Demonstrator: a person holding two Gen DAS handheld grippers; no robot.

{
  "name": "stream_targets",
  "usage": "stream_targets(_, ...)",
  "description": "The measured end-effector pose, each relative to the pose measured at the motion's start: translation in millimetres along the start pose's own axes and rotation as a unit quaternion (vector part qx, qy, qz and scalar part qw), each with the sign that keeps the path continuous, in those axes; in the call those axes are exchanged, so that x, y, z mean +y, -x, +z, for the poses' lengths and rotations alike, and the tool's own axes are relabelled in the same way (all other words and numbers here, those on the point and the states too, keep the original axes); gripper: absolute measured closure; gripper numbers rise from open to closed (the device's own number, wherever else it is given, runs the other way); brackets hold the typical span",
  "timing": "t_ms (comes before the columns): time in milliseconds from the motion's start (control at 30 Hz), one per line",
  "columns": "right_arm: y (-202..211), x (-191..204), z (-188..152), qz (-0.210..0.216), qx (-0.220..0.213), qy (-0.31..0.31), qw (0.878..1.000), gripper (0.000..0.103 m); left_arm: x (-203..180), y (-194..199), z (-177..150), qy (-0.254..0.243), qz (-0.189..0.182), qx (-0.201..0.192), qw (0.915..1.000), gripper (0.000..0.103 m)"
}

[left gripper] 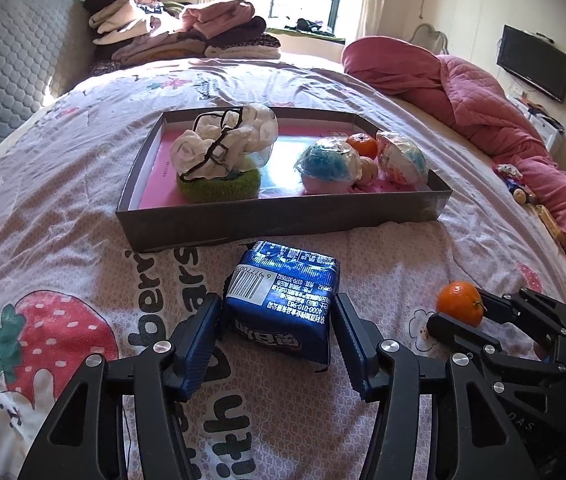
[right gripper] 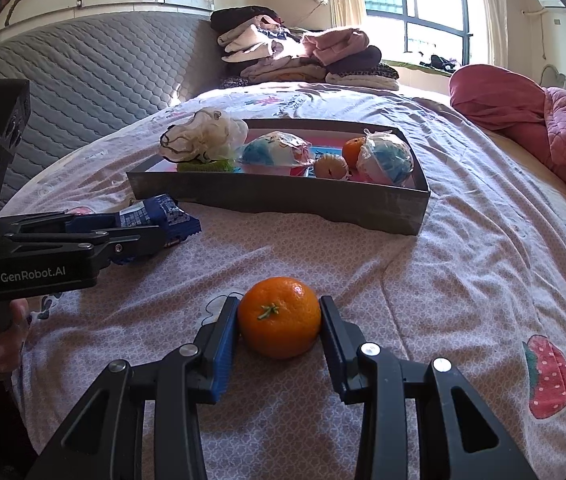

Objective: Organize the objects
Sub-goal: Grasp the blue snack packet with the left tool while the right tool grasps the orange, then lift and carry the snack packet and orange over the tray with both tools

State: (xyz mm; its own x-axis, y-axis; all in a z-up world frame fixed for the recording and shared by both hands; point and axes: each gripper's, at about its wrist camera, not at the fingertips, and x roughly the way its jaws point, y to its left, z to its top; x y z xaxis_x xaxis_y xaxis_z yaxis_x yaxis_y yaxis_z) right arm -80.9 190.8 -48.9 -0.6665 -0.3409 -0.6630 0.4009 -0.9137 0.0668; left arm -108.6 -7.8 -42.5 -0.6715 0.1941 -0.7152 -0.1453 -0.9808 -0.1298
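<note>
We take the scene from left to right. At the far left of the grey tray point(left gripper: 187, 222), a white bundle on a green knitted base point(left gripper: 223, 152) already sits inside, and to its right lie two wrapped blue-and-white balls point(left gripper: 329, 164), a tangerine point(left gripper: 363, 145) and a small pale, round item we cannot identify. So we judge a good part of the sorting done.

Two things remain on the bedspread point(left gripper: 63, 208), both near us and outside the tray. On the left, the blue snack packet point(left gripper: 283, 300) lies just in front of the tray's near wall. Our left gripper point(left gripper: 279, 340) has its fingers set on either side of it, the left pad about touching the wrapper and the right pad a little apart, so we do not count it as gripped yet.

Further right, the loose tangerine point(right gripper: 279, 316) rests on the bedspread, and our right gripper point(right gripper: 279, 336) is narrowed onto it, both pads against its skin.

What is left, as we judge it: closing on the packet, then carrying both items into the tray, where free floor shows in the middle.
</note>
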Motion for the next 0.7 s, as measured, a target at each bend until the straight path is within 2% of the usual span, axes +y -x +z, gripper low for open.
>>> stream_targets(400,15,-2,4,0.009,-0.021,-0.005,1.0,0.064,-6,26,-1,0.002,0.012,-0.016,0.9998,0.047)
stream_targets(700,20,-6,6,0.011,-0.029,-0.012,0.999,0.064,-10,25,0,-0.002,0.015,-0.015,0.9998,0.049)
